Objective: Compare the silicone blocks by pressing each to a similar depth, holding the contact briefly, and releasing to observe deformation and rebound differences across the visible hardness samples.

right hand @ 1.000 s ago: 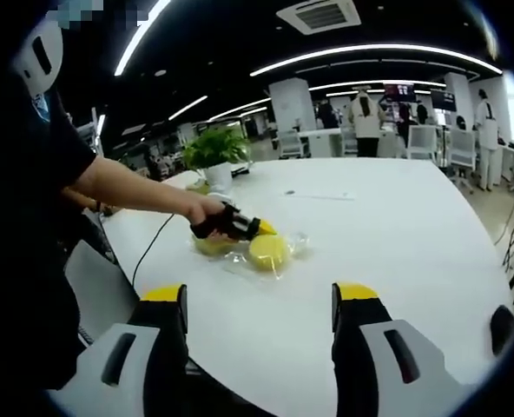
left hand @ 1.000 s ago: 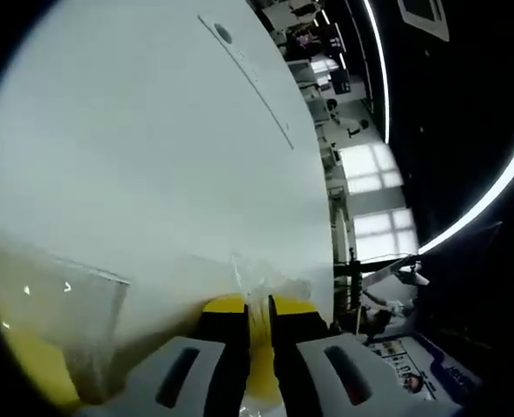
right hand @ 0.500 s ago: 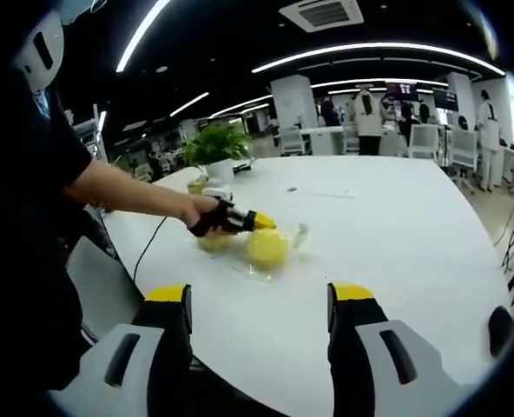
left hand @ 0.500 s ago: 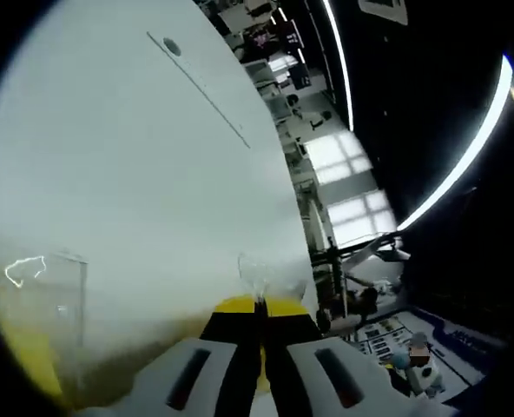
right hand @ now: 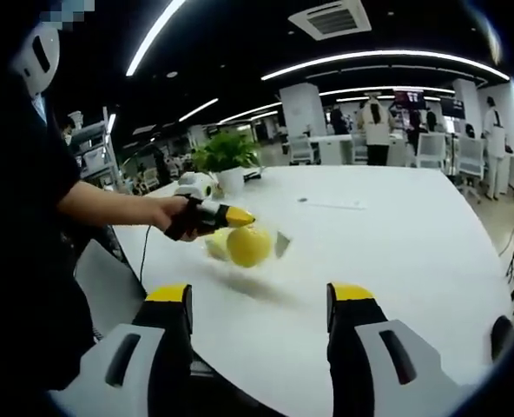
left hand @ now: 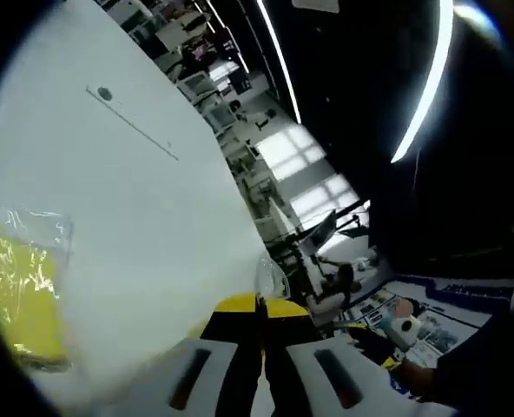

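Left tongs (left hand: 261,317) are pinched together with the yellow tips meeting, and a corner of clear wrapping (left hand: 270,276) stands up just past them, so I judge they are clamped on the wrap and not on silicone. From the right gripper view I see why: the left tongs (right hand: 231,217) are lifted off the table (right hand: 396,234) with a round yellow silicone block (right hand: 247,246) hanging below their tips in its bag, its shadow on the white top beneath. A second, paler yellow piece sits just behind it; I cannot tell whether it is lifted too. That is a carry, not a press, so I take this as repositioning a sample before the next compression.

Right tongs (right hand: 257,300) are held wide apart, gripping nothing, low and near my side of the table, well apart from the block; I keep them back to leave room.

In the left gripper view another wrapped yellow block (left hand: 18,291) lies on the table (left hand: 135,200) off to the side. A potted plant (right hand: 227,156) stands farther back.
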{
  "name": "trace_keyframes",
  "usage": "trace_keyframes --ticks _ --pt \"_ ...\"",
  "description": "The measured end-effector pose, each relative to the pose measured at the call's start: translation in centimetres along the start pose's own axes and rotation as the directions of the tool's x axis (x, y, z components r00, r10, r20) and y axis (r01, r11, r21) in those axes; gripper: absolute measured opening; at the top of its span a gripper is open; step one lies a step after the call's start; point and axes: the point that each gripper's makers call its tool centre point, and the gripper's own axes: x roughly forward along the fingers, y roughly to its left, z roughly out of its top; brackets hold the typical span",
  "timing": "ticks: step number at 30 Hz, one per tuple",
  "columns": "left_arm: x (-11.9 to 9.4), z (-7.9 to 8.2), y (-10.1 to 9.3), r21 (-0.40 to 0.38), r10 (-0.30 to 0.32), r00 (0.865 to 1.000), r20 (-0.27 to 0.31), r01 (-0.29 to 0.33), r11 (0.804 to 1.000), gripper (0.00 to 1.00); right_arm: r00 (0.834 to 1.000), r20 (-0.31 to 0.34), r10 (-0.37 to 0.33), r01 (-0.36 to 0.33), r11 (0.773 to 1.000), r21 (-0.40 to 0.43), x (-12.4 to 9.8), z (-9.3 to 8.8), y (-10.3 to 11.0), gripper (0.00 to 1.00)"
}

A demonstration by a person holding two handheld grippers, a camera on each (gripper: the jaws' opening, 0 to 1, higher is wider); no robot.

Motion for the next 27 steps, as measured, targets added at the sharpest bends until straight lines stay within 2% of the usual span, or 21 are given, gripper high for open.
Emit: trace_keyframes --ticks 5,8,11,13,15,21,25,27 --pt "-2.9 1.9 -3.6 0.102 -0.04 0.999 0.03 0.036 0.994 0.0 1.0 0.014 0.023 -0.023 1.0 0.002 -0.3 0.1 1.2 0.57" --pt "-4.6 3.4 -6.1 0.184 -0.057 0.997 0.059 0.045 0.982 0.0 0.999 0.007 0.041 -0.041 0.999 0.001 -0.2 0.0 2.0 0.56" --pt "-6.4 5.0 -8.6 0.201 -0.076 0.992 0.104 0.054 0.978 0.0 0.998 -0.002 0.063 -0.063 0.998 -0.023 -0.1 0.1 3.1 0.56" --pt "-7.2 5.5 -9.8 0.201 -0.082 0.991 0.106 0.059 0.978 0.0 0.997 0.013 0.082 -0.082 0.996 -0.029 0.2 0.4 3.8 0.55" --pt "-7.9 5.6 -10.7 0.223 -0.092 0.991 0.101 0.067 0.972 0.0 0.995 0.019 0.098 -0.097 0.995 -0.023 0.7 0.4 4.2 0.54" --pt "-8.9 5.9 -13.0 0.204 -0.113 0.988 0.109 0.089 0.975 0.0 0.985 0.022 0.168 -0.168 0.985 -0.032 2.2 0.5 6.3 0.57" --pt "-9.0 6.4 -15.3 0.198 -0.156 0.981 0.115 0.131 0.971 0.0 0.976 0.05 0.21 -0.209 0.977 -0.037 2.9 1.8 7.2 0.6" --pt "-8.9 6.6 -16.5 0.204 -0.184 0.976 0.116 0.158 0.966 0.0 0.963 0.108 0.247 -0.243 0.969 -0.044 3.5 3.6 7.9 0.63"
